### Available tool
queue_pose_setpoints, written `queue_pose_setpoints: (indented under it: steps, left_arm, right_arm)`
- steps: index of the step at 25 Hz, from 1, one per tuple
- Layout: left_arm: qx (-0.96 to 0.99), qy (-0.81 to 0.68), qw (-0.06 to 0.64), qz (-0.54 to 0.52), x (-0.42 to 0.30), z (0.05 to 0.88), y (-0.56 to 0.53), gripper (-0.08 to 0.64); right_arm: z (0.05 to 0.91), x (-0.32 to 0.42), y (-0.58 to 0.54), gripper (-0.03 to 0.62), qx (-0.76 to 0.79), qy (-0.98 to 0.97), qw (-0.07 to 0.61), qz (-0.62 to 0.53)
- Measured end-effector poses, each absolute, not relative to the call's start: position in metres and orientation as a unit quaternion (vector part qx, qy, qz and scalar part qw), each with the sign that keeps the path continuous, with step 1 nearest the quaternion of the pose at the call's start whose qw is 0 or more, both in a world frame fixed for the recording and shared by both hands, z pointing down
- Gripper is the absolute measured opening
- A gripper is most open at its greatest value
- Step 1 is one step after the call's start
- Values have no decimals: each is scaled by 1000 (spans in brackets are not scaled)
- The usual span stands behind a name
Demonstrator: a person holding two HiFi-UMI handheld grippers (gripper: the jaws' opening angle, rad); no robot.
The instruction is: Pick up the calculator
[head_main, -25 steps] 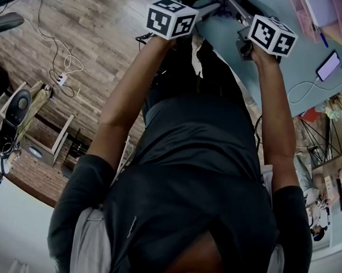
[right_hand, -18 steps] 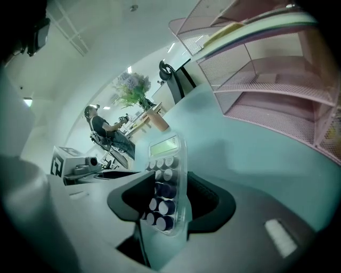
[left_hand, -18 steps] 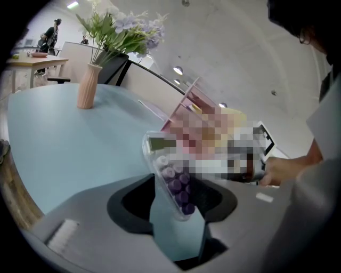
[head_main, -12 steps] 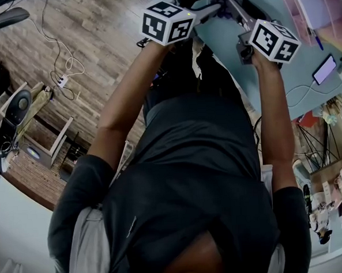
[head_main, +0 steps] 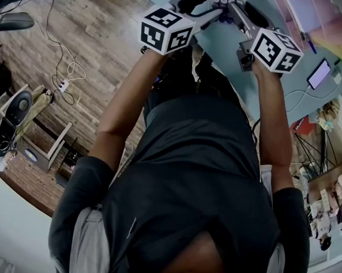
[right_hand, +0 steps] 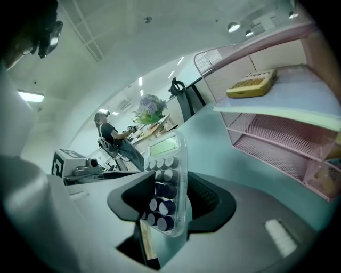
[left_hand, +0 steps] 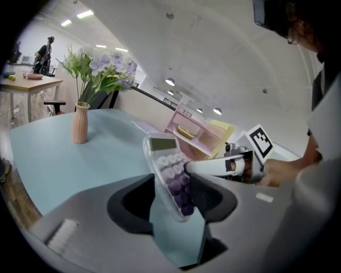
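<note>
Two grey two-jaw grippers are in view, the left gripper [left_hand: 171, 192] and the right gripper [right_hand: 169, 200]. Each carries one white cube with black square markers, which makes two: the left cube [head_main: 164, 28] and the right cube [head_main: 275, 50], at the top of the head view.

There are two calculators. One is a clear plastic calculator [left_hand: 168, 170] with round purple and white keys, the other a yellow calculator [right_hand: 250, 84] at upper right.

There is one pink wire-mesh shelf rack [right_hand: 277, 144], one ribbed pink vase [left_hand: 80, 123] of lilac flowers at left, and one lit-screen phone [head_main: 319, 74] at the right edge.
</note>
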State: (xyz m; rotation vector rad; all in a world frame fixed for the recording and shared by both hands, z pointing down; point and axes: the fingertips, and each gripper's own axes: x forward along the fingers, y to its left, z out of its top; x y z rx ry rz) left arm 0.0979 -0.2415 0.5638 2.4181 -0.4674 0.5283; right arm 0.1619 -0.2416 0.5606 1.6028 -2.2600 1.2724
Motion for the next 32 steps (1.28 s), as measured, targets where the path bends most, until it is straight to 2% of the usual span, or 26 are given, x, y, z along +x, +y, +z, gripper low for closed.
queue_pose_setpoints:
  steps: [8,32]
  left_arm:
    - [928,-180,276,173,95,520,-246,236]
    - [950,-207,203,114,83,414,-223,236]
  right_arm:
    - [516,160,-246,178,526,-757,20,387]
    - [382,149,-224,160,520,-815,9,255]
